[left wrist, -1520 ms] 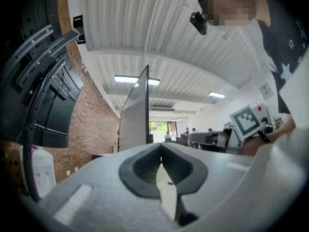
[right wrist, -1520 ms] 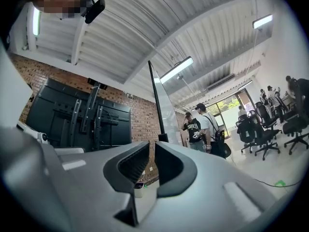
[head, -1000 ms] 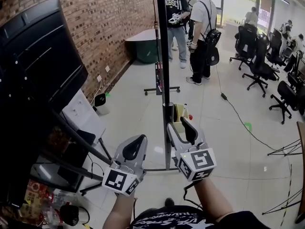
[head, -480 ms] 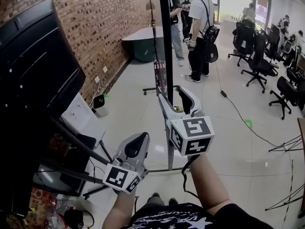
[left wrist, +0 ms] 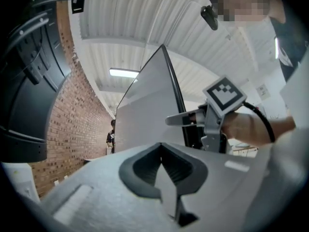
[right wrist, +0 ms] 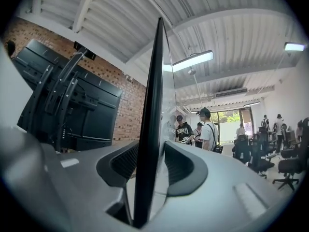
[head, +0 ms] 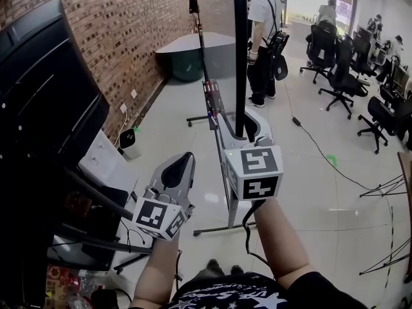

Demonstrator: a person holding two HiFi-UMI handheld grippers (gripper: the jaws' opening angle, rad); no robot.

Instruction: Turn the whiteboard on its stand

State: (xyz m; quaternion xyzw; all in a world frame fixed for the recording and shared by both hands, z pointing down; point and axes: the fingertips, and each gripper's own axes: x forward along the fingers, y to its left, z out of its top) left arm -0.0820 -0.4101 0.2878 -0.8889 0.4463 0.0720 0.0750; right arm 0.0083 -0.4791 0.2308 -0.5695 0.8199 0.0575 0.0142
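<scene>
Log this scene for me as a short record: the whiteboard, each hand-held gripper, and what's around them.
Board: tall black-framed whiteboard, upright, seen edge-on, on a metal floor stand
Right hand-held gripper: jaws have just been closing, now clamped on the board's black edge
Left hand-held gripper: shut, empty, clear of the board
Surroundings: red brick wall, black office chairs, people standing beyond

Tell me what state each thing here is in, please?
whiteboard: upright, seen edge-on.
right hand-held gripper: jaws just closed in, clamping the whiteboard's edge.
left hand-held gripper: shut, empty.
ceiling light: on.
</scene>
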